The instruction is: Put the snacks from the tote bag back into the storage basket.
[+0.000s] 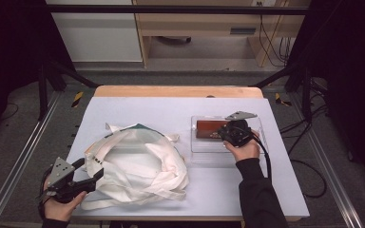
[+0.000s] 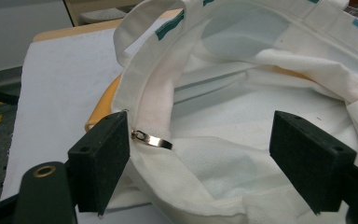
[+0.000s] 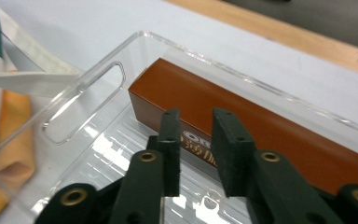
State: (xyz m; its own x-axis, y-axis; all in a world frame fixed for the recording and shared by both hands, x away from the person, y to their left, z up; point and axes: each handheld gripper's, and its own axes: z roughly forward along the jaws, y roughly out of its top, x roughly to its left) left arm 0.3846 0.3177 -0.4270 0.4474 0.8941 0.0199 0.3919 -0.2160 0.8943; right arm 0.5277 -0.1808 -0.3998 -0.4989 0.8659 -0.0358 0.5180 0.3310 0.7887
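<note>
My right fingers stand narrowly apart with nothing between them, poised just above the brown box. My left fingers are spread wide around the rim of the white tote bag; the outer pad sits against the fabric beside a small metal ring, the inner pad is off it, so no clamp.

The brown box lies flat in the clear tray at the right of the desk. From above its long axis runs left to right across the desk, parallel to the far edge.

Surface: pale sheet over a wooden desk; grey floor, metal rails either side, light cabinets behind.

Count: one box, one tray, one bag, two grippers. Bag lies left of centre, mouth open, well apart from the tray.
</note>
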